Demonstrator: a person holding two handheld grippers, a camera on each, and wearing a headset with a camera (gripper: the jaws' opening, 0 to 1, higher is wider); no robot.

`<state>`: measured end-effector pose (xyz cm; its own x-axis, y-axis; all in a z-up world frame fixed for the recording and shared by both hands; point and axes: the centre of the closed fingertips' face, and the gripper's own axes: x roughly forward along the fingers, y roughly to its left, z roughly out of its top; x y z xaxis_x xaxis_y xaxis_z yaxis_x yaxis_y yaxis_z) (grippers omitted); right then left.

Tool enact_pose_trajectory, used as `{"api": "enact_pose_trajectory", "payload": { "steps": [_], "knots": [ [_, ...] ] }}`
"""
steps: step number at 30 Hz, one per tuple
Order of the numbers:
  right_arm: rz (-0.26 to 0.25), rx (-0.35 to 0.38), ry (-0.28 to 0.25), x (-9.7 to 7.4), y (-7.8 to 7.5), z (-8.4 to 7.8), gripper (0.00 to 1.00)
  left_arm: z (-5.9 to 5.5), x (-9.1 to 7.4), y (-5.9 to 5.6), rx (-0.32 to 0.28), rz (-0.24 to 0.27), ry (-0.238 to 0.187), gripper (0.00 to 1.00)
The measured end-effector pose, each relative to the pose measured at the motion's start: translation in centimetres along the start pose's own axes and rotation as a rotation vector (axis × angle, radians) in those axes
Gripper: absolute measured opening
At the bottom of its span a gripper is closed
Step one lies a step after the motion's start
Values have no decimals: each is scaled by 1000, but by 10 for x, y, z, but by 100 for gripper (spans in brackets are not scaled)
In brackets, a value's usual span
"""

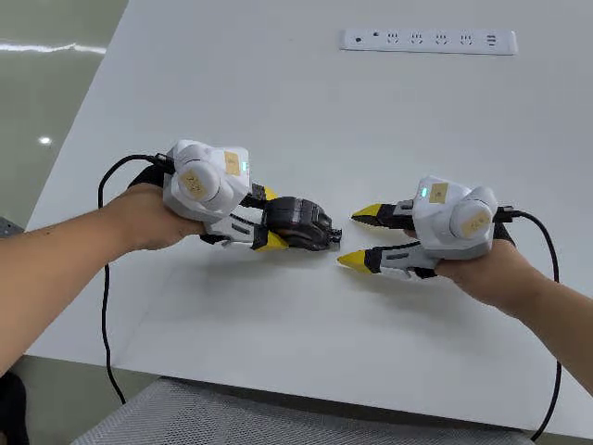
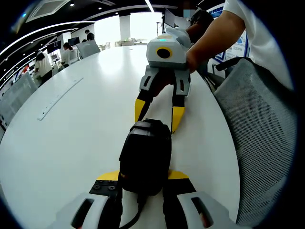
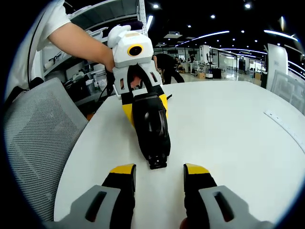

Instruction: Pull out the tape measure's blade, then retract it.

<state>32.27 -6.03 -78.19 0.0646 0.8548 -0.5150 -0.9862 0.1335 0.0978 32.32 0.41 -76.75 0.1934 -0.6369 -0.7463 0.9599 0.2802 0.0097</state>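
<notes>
The tape measure (image 1: 298, 223) looks like black plastic, a bit shiny. The table (image 1: 278, 111) is white, smooth and matt. The chair (image 3: 38, 143) is grey mesh cloth.

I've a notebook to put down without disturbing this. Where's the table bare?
Crowded: the middle, where left gripper, tape measure and right gripper nearly meet. Bare: the broad table stretch between them and the power strip, and the near edge by the chair.

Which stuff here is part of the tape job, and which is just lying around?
Job: tape measure, left tool gripping it, right tool open at its front end.
Lying around: power strip, chair.
</notes>
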Motion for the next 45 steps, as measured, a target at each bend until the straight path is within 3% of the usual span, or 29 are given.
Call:
{"api": "enact_pose_trajectory", "payload": {
  "steps": [7, 18, 45],
  "knots": [
    [10, -9, -7, 6, 1, 3, 26, -1, -1, 0, -3, -4, 1, 29],
    [22, -24, 3, 12, 2, 1, 18, -2, -2, 0, -6, -11, -2, 29],
    [74, -54, -7, 21, 9, 4, 12, -4, -2, 1, -13, -15, 0, 29]
  ]
}}
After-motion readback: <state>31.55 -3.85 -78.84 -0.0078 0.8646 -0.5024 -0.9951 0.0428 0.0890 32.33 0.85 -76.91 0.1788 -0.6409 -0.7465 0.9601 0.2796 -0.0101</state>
